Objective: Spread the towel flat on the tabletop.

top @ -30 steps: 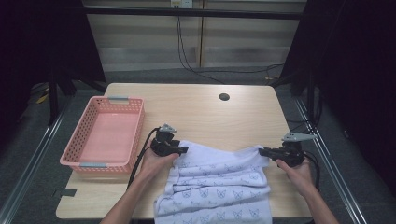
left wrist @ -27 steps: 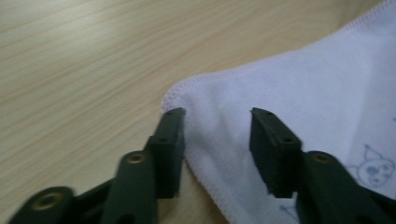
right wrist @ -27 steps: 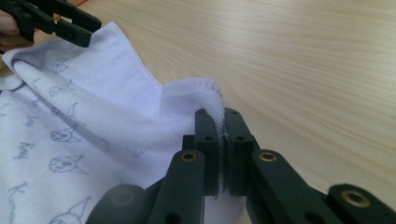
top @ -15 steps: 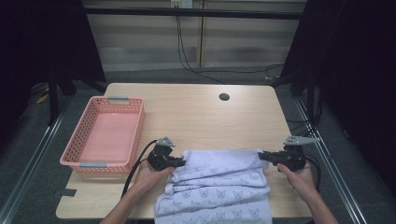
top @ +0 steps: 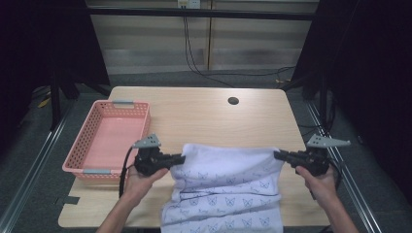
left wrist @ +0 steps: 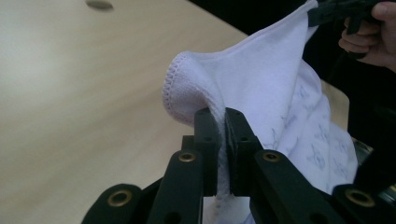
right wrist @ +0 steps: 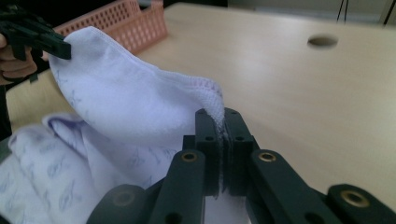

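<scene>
you've got the white terry towel with the pale blue butterfly print (top: pixel 228 187) pinched at both top corners, so the step in hand looks like a fold or a lay-down. left gripper (left wrist: pixel 222 122) has its jaws clamped tight on the stitched hem, and right gripper (right wrist: pixel 222 122) is closed the same way on the other corner. keep both hands level and the top edge taut between them (it sags a little in the middle), and lower evenly so the corners land square. the towel sits at the near edge of the light wooden table (top: pixel 204 116), lifted along its top edge, with the rest draping over the front. it's soft and floppy. the pink plastic basket (top: pixel 87 141) sits just beside your left hand.
</scene>
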Available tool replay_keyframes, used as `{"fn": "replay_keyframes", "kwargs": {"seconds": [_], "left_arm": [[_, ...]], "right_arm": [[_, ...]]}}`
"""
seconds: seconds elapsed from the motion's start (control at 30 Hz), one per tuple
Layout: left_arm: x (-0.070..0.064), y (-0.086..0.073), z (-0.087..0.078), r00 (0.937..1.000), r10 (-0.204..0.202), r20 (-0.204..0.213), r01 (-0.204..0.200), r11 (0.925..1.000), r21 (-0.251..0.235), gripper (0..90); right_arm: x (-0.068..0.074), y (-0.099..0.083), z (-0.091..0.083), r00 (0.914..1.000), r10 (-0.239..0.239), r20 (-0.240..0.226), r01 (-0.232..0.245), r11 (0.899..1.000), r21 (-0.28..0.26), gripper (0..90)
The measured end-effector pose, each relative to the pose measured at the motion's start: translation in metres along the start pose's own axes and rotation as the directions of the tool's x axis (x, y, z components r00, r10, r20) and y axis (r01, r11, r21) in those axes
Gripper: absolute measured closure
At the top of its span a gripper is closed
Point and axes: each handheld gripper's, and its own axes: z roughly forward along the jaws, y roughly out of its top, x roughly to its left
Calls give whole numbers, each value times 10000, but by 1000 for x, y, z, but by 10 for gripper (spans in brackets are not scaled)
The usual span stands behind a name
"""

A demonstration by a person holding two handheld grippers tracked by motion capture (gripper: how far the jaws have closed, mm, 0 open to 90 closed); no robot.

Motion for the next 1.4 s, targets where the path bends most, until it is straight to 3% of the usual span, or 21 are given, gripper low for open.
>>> {"fn": "replay_keyframes", "kwargs": {"seconds": [0.07, 0.13, 0.17, 0.37, 0.57, 0.67, 0.7, 0.73, 0.77, 0.8, 0.83, 0.93, 0.97, 1.0, 1.03, 1.07, 1.1, 1.13, 1.2, 1.23, 1.4], "left_arm": [[7, 29, -13, 9989, 251, -397, -280, 9970, -728, 851], [9, 38, -17, 9983, 289, -504, -332, 9957, -869, 851], [14, 53, -22, 9964, 428, -734, -506, 9927, -1092, 851], [26, 87, -32, 9915, 561, -1176, -749, 9840, -1619, 851], [41, 106, -33, 9836, 630, -1693, -916, 9816, -1673, 851], [55, 120, -32, 9759, 686, -2073, -1012, 9833, -1510, 849], [68, 129, -30, 9763, 451, -2117, -818, 9824, -1679, 849], [68, 129, -30, 9763, 451, -2117, -818, 9824, -1679, 849], [81, 135, -24, 9711, 288, -2370, -712, 9824, -1727, 849], [81, 135, -24, 9711, 288, -2370, -712, 9824, -1727, 848], [95, 137, -14, 9689, 92, -2473, -526, 9842, -1693, 846], [108, 133, 0, 9637, -297, -2652, -126, 9876, -1565, 746], [118, 124, 14, 9515, -669, -3004, 302, 9917, -1249, 697], [118, 124, 14, 9515, -669, -3004, 302, 9917, -1249, 684], [123, 114, 24, 9526, -858, -2920, 573, 9928, -1050, 668], [123, 114, 24, 9526, -858, -2920, 573, 9928, -1050, 628], [124, 110, 27, 9503, -910, -2979, 635, 9929, -1008, 618], [124, 105, 29, 9546, -894, -2843, 659, 9937, -910, 618], [121, 100, 29, 9516, -745, -2982, 549, 9958, -738, 624], [116, 95, 28, 9577, -812, -2761, 608, 9948, -817, 624], [95, 85, 23, 9693, -456, -2415, 347, 9982, -491, 642]], "right_arm": [[-1, 32, -4, 9995, -298, 112, 306, 9969, -731, 872], [-2, 42, -5, 9992, -377, 146, 389, 9948, -936, 872], [-5, 61, -6, 9987, -440, 253, 469, 9902, -1318, 872], [-14, 102, -5, 9970, -607, 489, 686, 9812, -1803, 873], [-22, 139, 7, 9946, -764, 704, 883, 9785, -1865, 873], [-26, 151, 15, 9931, -828, 827, 962, 9800, -1741, 872], [-32, 161, 24, 9926, -820, 891, 964, 9804, -1718, 873], [-32, 161, 24, 9926, -820, 891, 964, 9804, -1718, 873], [-39, 171, 36, 9920, -768, 1000, 925, 9822, -1633, 873], [-43, 175, 43, 9914, -753, 1067, 916, 9833, -1574, 873], [-49, 178, 50, 9900, -699, 1226, 884, 9844, -1523, 873], [-61, 182, 66, 9874, -607, 1463, 802, 9880, -1318, 866], [-75, 179, 84, 9756, -367, 2162, 570, 9945, -882, 761], [-75, 179, 84, 9756, -367, 2162, 570, 9945, -882, 761], [-87, 169, 101, 9602, -27, 2792, 130, 9993, -353, 628], [-91, 163, 105, 9552, 164, 2954, -83, 9996, -286, 588], [-95, 157, 108, 9588, 265, 2828, -204, 9995, -246, 572], [-95, 157, 108, 9588, 265, 2828, -204, 9995, -246, 572], [-96, 146, 108, 9617, 223, 2730, -200, 9997, -111, 559], [-91, 135, 104, 9721, 70, 2344, -47, 9999, -103, 556], [-69, 107, 87, 9842, -295, 1746, 290, 9996, 56, 544]]}}
